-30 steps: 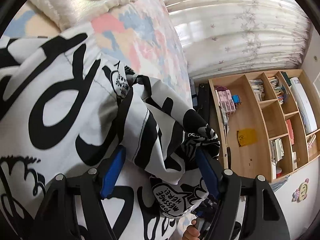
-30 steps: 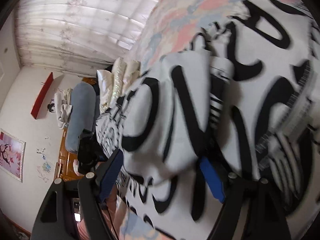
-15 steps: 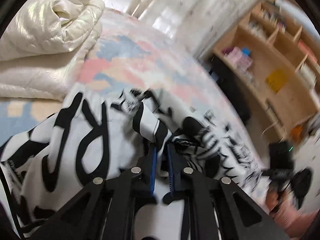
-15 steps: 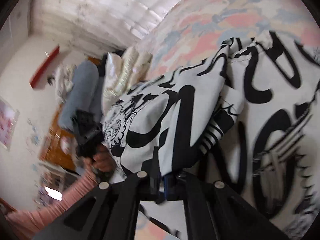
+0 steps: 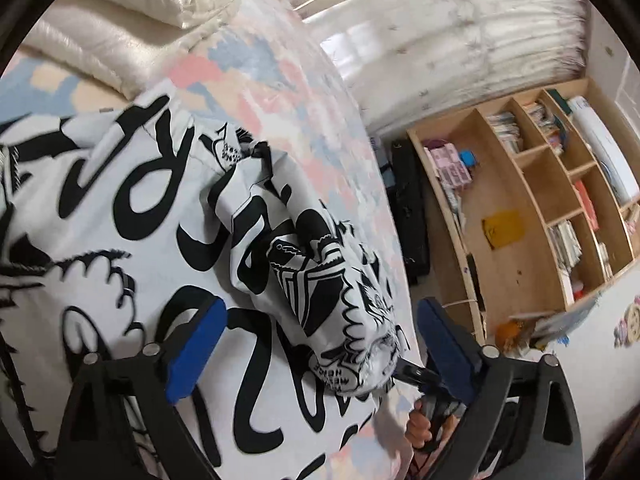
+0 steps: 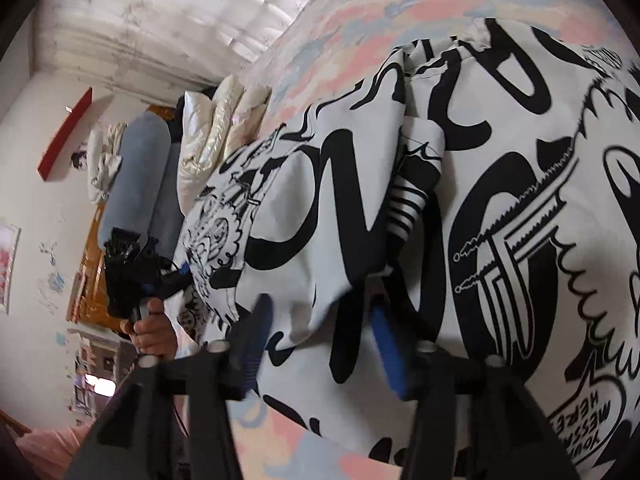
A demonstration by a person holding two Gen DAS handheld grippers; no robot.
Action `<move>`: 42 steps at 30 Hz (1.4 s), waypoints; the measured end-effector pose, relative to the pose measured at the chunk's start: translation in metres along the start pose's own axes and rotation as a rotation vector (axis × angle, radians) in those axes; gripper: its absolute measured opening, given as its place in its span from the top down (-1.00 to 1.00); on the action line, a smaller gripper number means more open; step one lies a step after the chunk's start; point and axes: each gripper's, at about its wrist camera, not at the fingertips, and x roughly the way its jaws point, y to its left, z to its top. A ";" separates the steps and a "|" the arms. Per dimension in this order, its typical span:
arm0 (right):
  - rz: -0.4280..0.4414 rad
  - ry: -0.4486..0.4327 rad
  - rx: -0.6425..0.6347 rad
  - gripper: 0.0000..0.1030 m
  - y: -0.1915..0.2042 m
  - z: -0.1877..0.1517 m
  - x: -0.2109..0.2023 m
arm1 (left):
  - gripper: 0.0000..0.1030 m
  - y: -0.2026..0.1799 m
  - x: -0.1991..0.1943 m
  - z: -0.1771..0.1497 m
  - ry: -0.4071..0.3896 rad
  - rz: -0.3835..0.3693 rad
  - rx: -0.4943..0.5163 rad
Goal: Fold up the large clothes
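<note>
Half a second ago both grippers were pinched shut on folds; now the left gripper (image 5: 320, 336) has its jaws opening, wide and clear of the cloth, and the right gripper (image 6: 320, 344) is opening too, a fold lying loose between them. The sleeves appear laid in. The printed garment (image 5: 132, 248) lies on the pastel bedspread (image 5: 280, 92), its long axis seemingly running from one gripper to the other.
</note>
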 end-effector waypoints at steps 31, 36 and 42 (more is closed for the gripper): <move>-0.261 -0.049 -0.052 0.94 0.019 -0.020 0.030 | 0.69 -0.067 0.079 -0.090 0.028 0.819 0.233; -0.359 -0.066 -0.122 0.41 0.044 -0.030 0.020 | 0.19 -0.090 0.075 -0.113 0.010 0.896 0.352; -0.398 -0.133 -0.178 0.34 0.054 -0.051 -0.014 | 0.07 -0.108 0.053 -0.141 -0.051 0.941 0.340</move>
